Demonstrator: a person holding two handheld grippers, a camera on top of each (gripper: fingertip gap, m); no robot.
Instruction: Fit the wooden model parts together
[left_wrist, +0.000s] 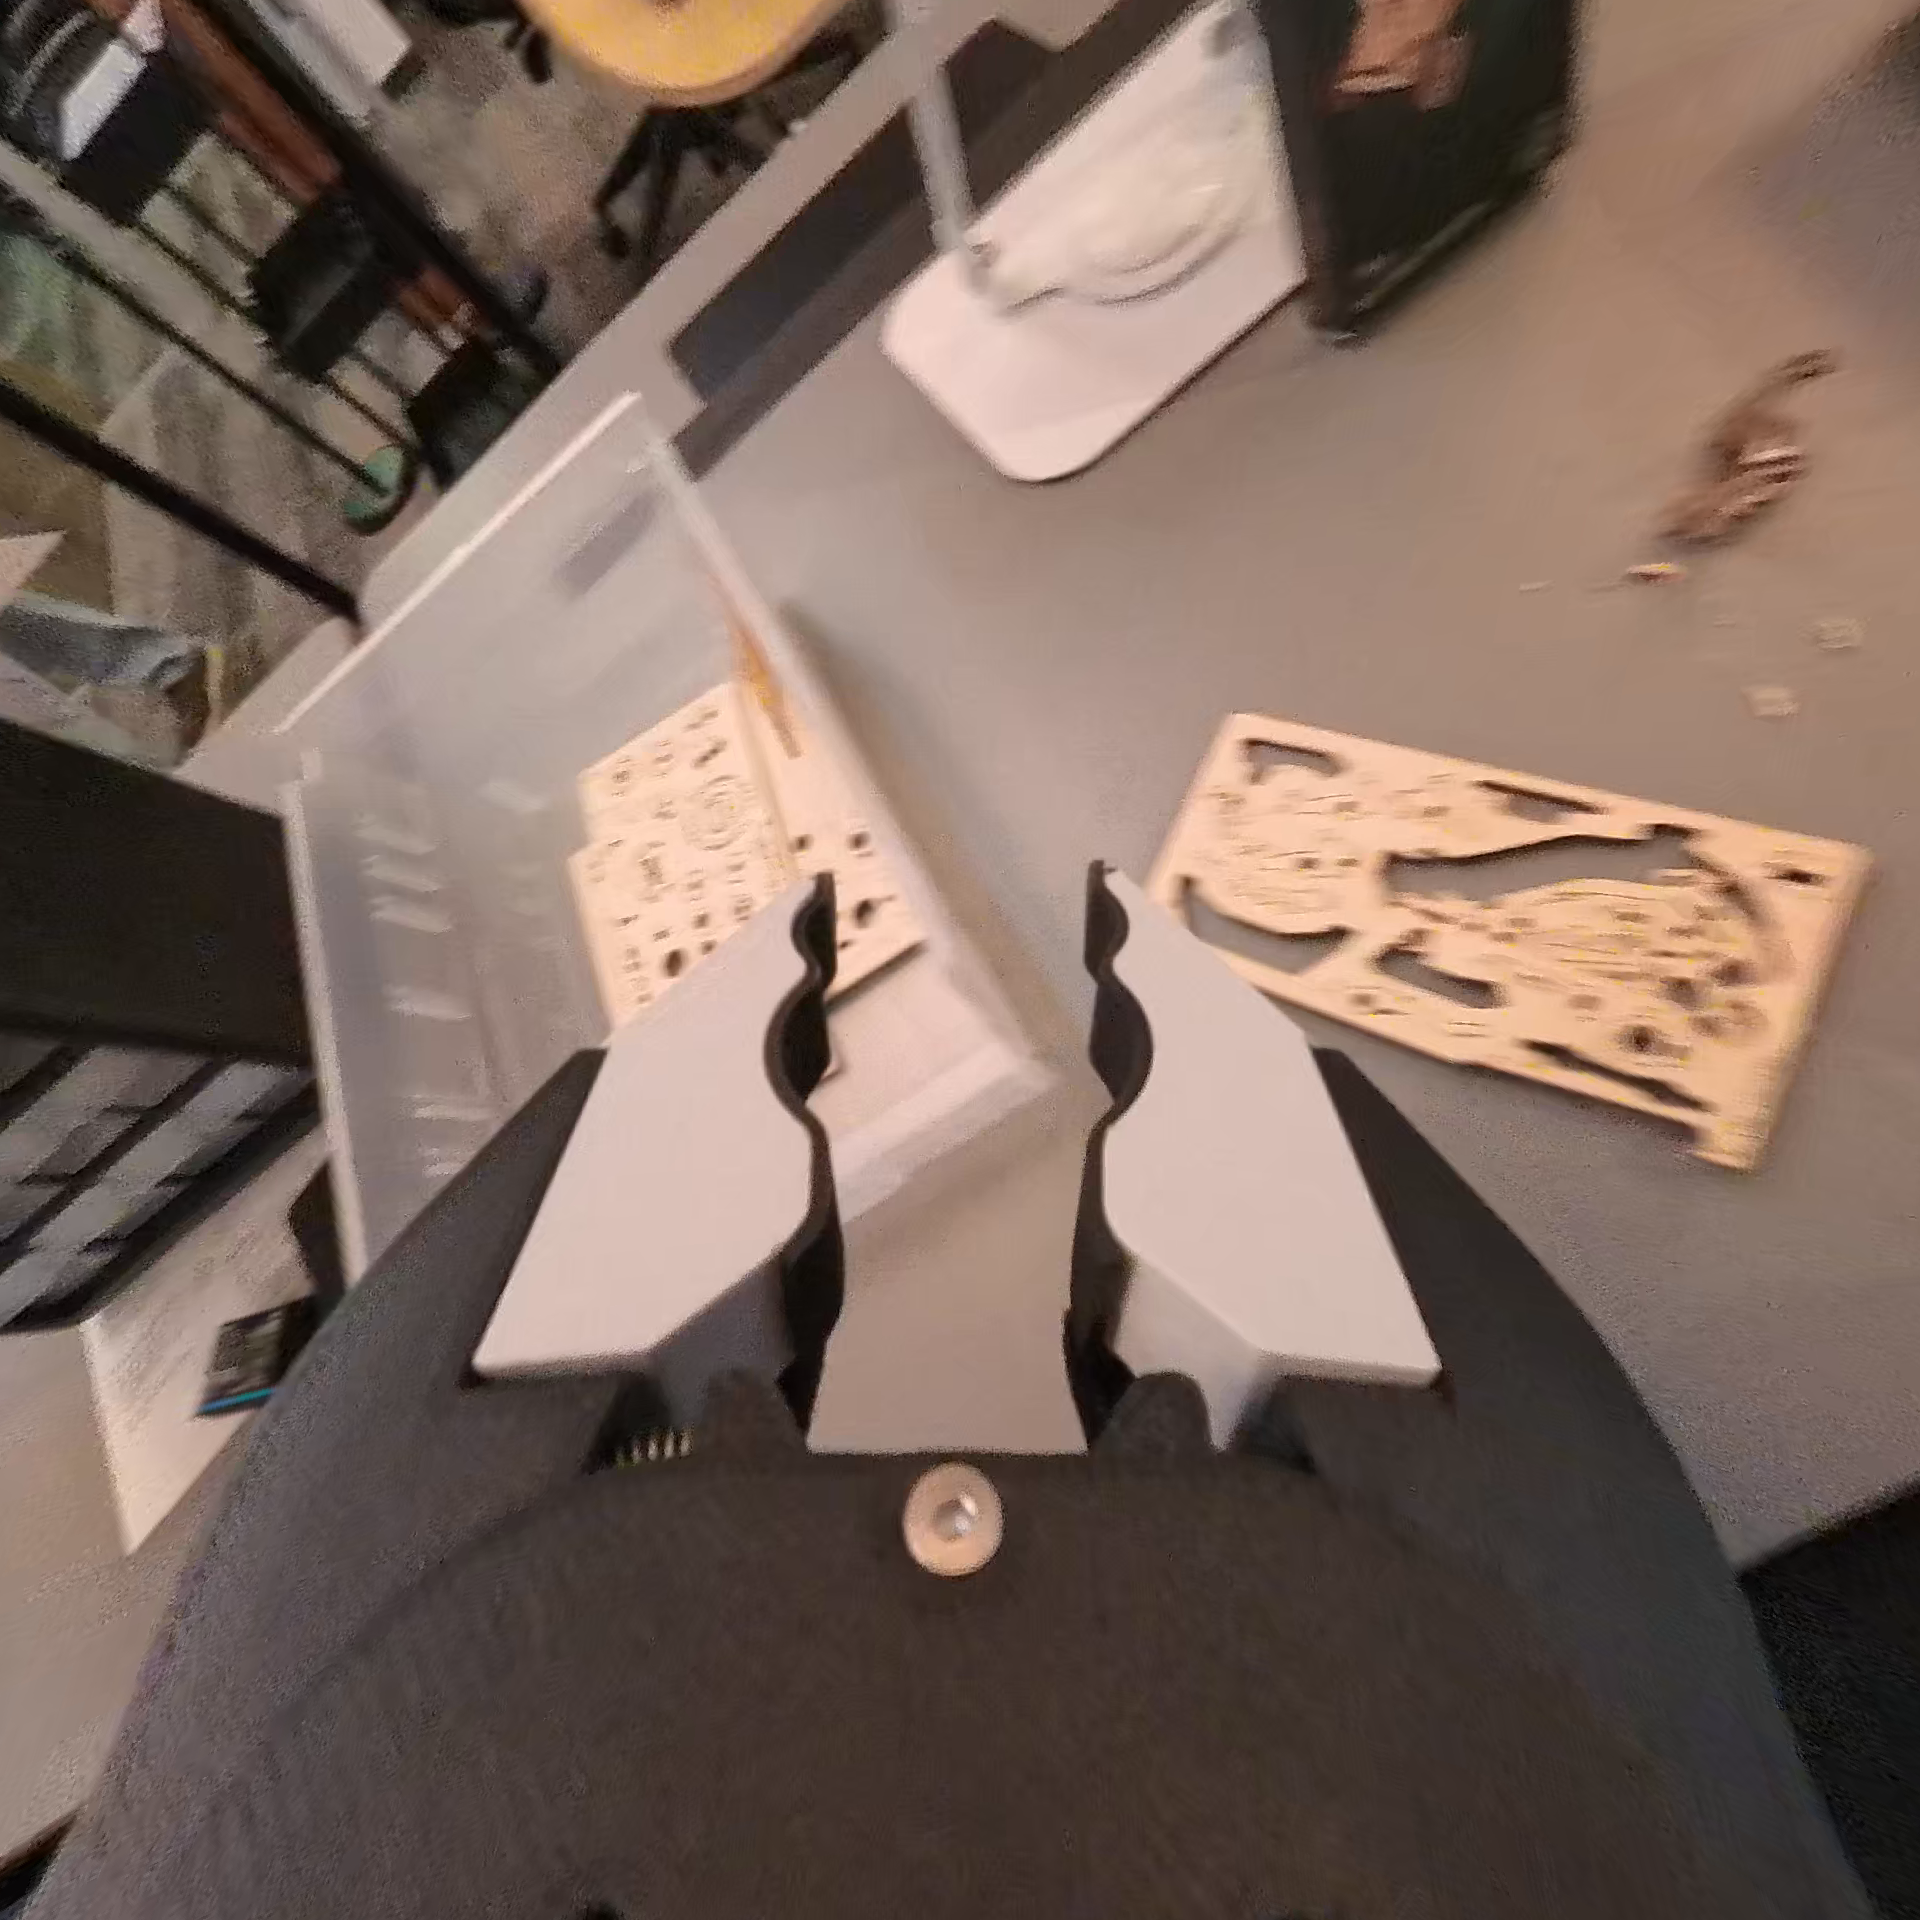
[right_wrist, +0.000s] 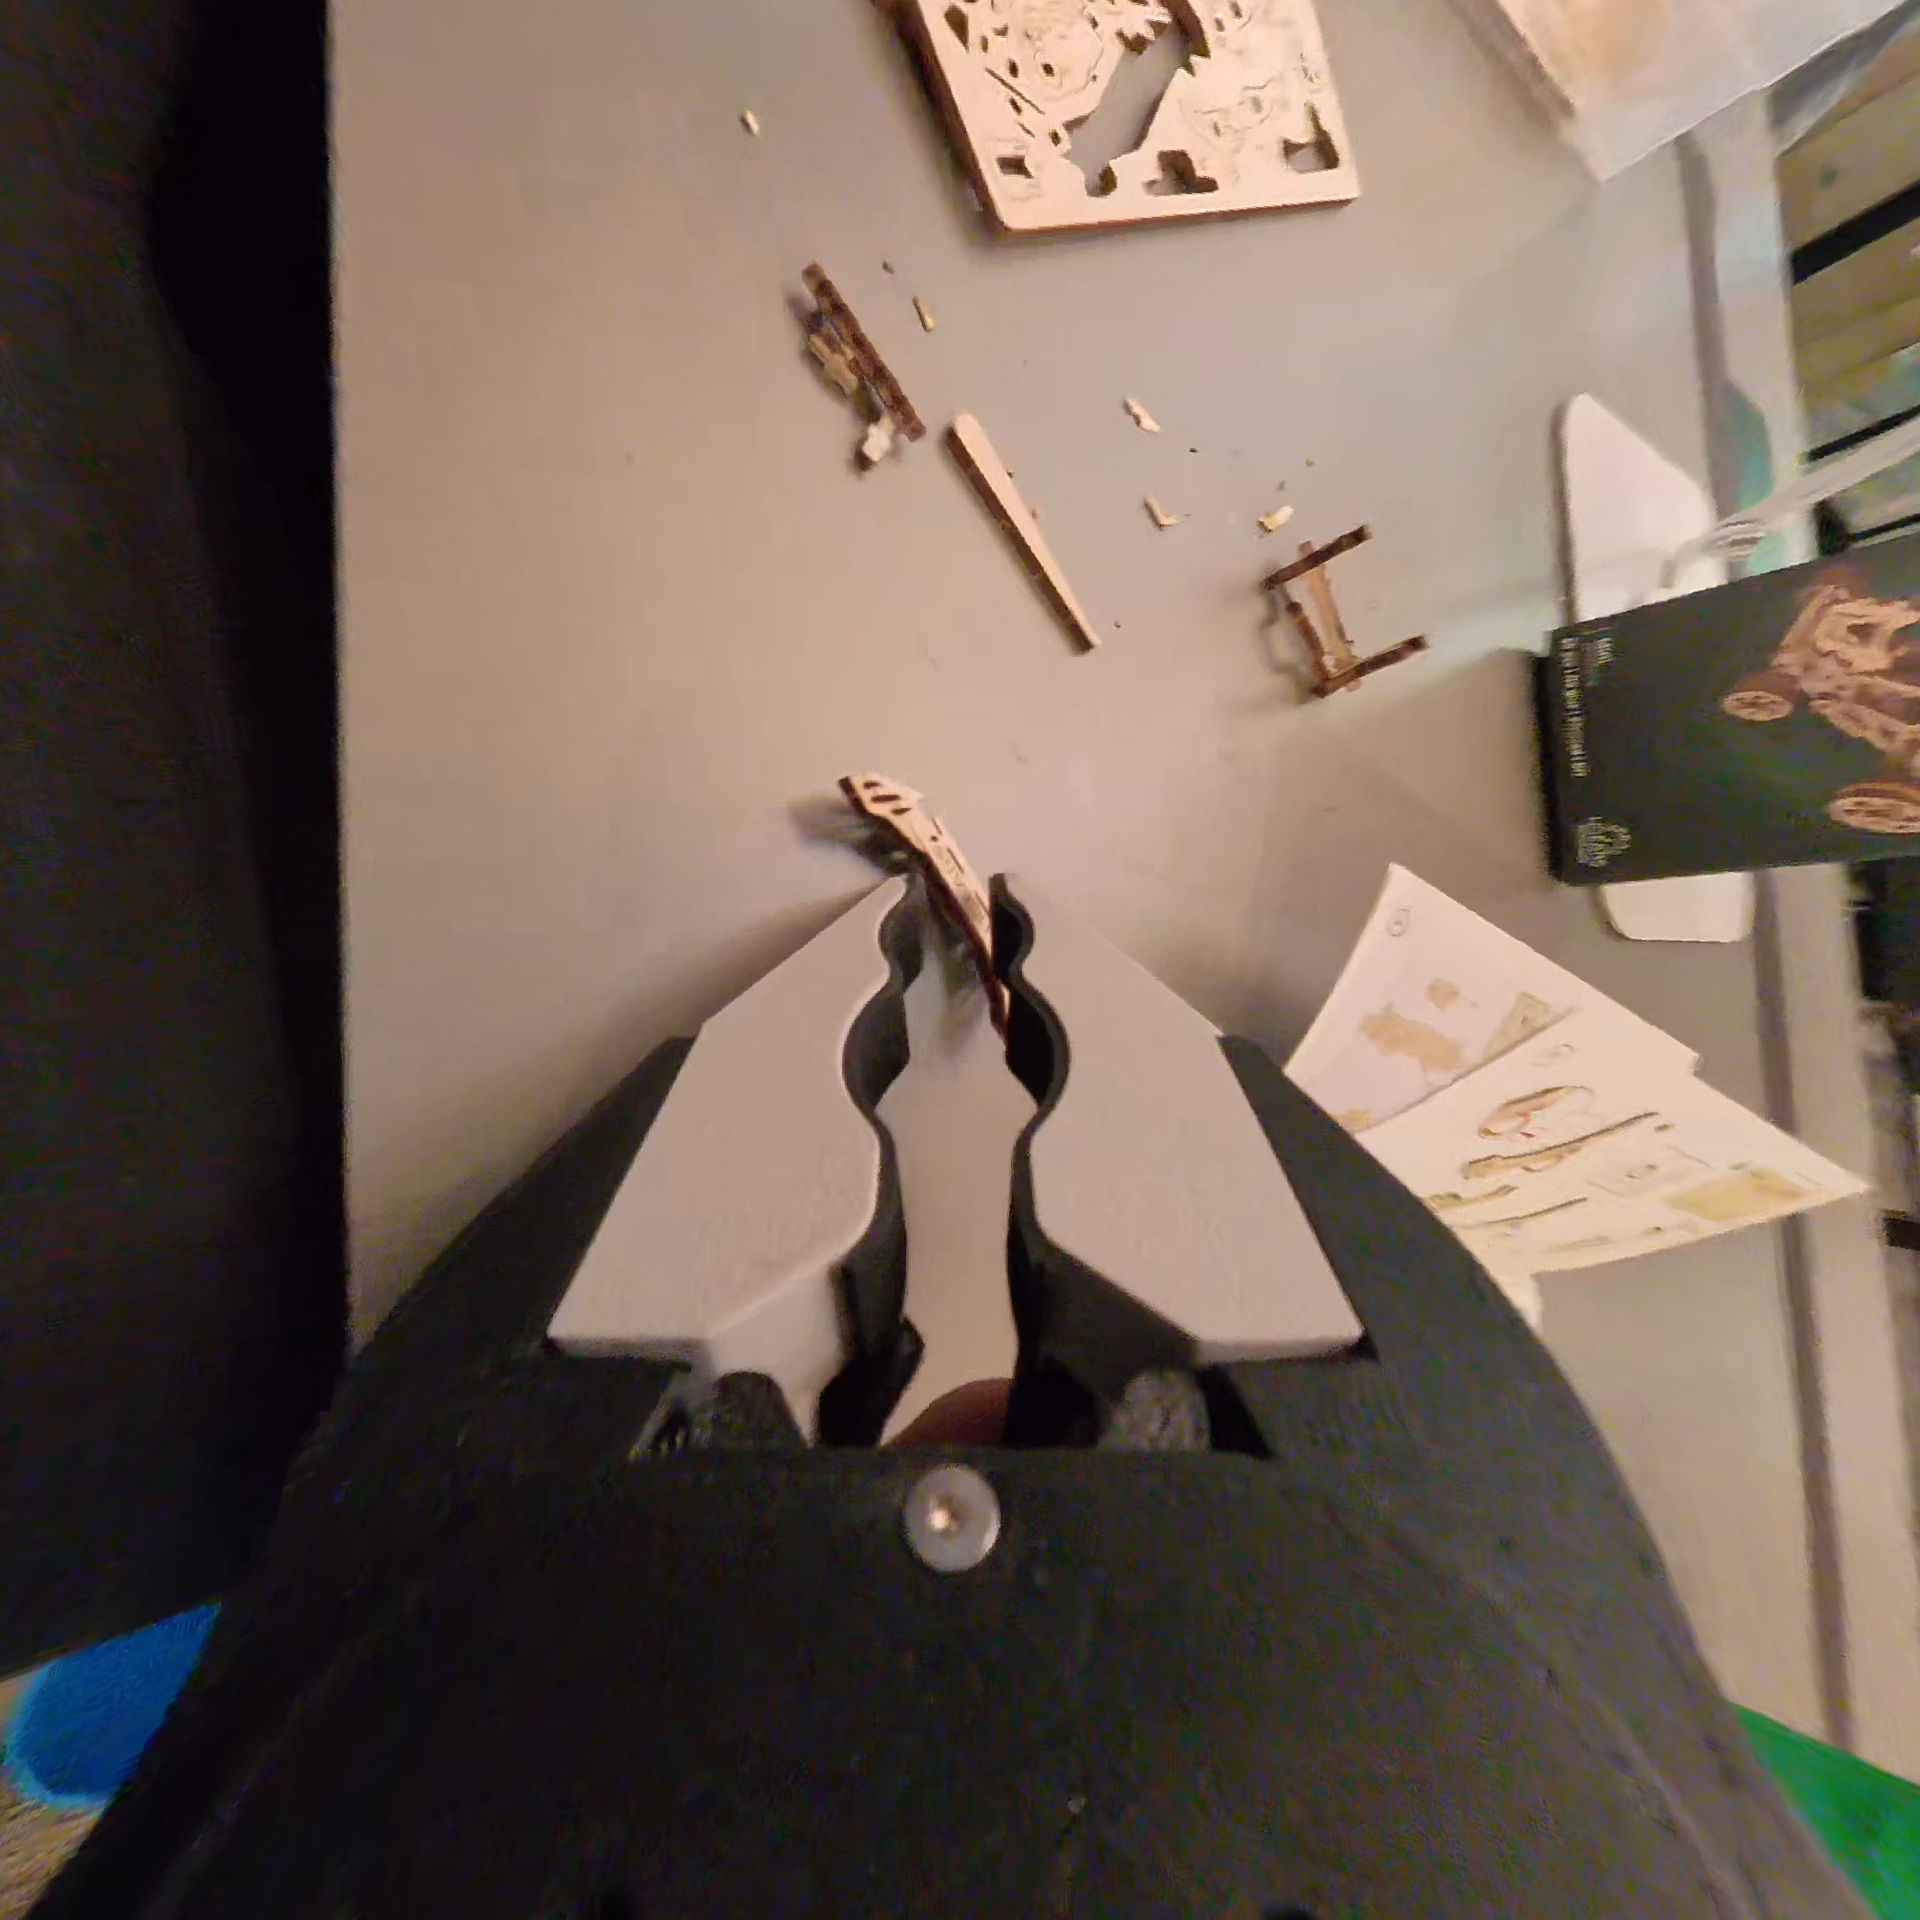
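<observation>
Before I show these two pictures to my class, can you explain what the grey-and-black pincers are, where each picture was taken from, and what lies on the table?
Each picture comes from a camera mounted on a hand-held gripper, a two-fingered tool a person holds, looking forward along its fingers. The left hand-held gripper stands open and empty above a grey table, with a punched-out wooden parts sheet and a clear bin holding more sheets. The right hand-held gripper has a thin curved wooden piece between its slightly parted fingers; the piece leans on one pad, so it does not look gripped. Beyond lie a tapered wooden strip, small subassemblies and an instruction booklet.
</observation>
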